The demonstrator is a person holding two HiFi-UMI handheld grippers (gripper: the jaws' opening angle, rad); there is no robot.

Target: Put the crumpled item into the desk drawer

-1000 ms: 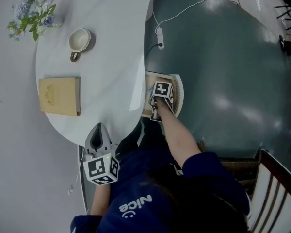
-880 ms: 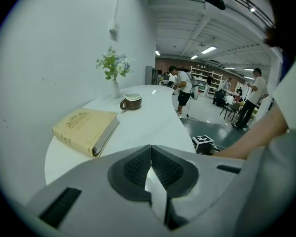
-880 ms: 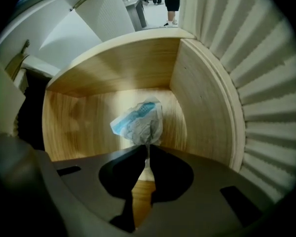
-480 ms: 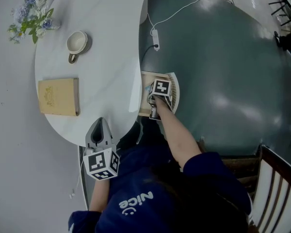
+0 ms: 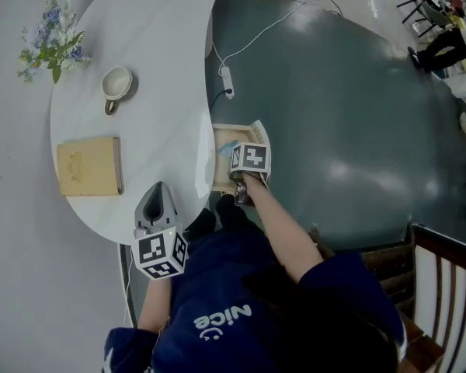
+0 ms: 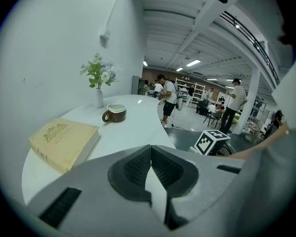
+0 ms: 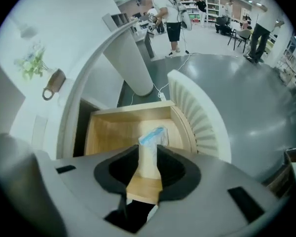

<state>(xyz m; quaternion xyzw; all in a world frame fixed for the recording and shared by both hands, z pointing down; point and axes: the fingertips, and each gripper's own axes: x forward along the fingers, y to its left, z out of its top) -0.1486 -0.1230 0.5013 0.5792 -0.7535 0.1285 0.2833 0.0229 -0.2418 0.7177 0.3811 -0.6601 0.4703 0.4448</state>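
Bench [image 5: 163,68]: white, curved edge, beside a grey-green floor [image 5: 357,115].
Drawer [image 5: 217,165]: pulled out from under the bench edge; pale wood inside, white ribbed front on the outer side.
Crumpled item [image 7: 153,136]: white with a blue streak, lying on the drawer floor near its middle. Nothing grips it.
Right gripper [image 7: 148,158]: above the drawer, pointing steeply down into it. Jaws apart, and they have just been opening. The crumpled item shows through the gap but lies lower, on the wood; the pads do not touch it.
Right forearm [image 5: 283,231]: bare, reaching from the dark blue sleeve to the drawer.
Left gripper [image 6: 151,154]: over the near edge of the bench, well apart from the drawer. Jaws together at the tips, nothing between them.
Book [image 5: 89,165]: 1, tan cover, flat on the bench, just beyond the left gripper.
Cup [image 5: 116,84]: 1, brown outside and pale inside, past the book.
Flowers [image 5: 53,49]: small bunch in a vase at the far end of the bench, against the wall.
Cable [image 5: 227,80]: white, with an inline switch, trailing over the floor past the drawer.
Chair [image 5: 443,286]: dark wood frame, at the person's right.
Background: people [image 6: 167,95] standing far off in the hall, seen in the left gripper view.
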